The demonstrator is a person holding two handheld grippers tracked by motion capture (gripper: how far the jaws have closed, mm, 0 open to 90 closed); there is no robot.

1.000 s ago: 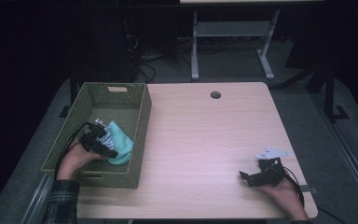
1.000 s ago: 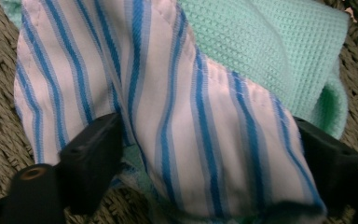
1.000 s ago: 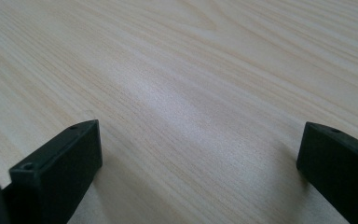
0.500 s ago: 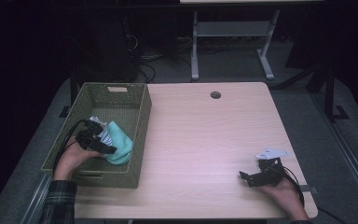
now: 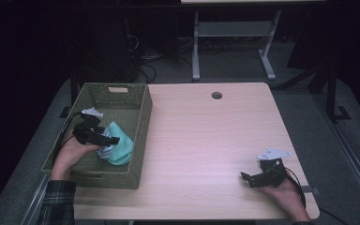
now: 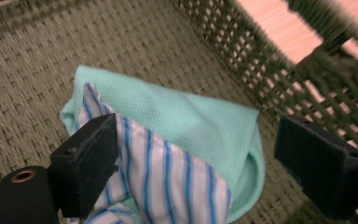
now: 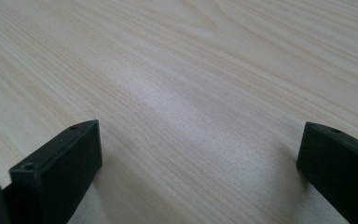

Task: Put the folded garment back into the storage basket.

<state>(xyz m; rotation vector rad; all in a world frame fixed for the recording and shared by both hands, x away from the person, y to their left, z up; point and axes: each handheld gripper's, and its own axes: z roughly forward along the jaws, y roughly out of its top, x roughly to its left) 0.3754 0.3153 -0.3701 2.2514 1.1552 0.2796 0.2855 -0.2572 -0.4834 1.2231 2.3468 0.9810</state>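
A mint-green cloth (image 5: 121, 143) (image 6: 182, 112) lies inside the green woven basket (image 5: 136, 101) at the table's left, with a blue-and-white striped cloth (image 6: 168, 179) (image 5: 104, 150) bunched on its near side. My left gripper (image 5: 112, 140) (image 6: 196, 158) hangs open inside the basket, jaws wide apart on either side of the two cloths, the left pad touching the striped one. My right gripper (image 5: 244, 178) (image 7: 200, 158) rests open low over bare wood near the table's front right, nothing between its jaws.
The light wooden table (image 5: 206, 136) has a round cable hole (image 5: 216, 95) at the back. The basket wall (image 6: 307, 79) rises close to the left gripper's right jaw. A metal stand (image 5: 229, 33) and cables sit on the dark floor behind.
My left gripper has let go of the cloths and drawn slightly back toward the basket's left. The cloths now lie on the basket floor. The right gripper has stayed put.
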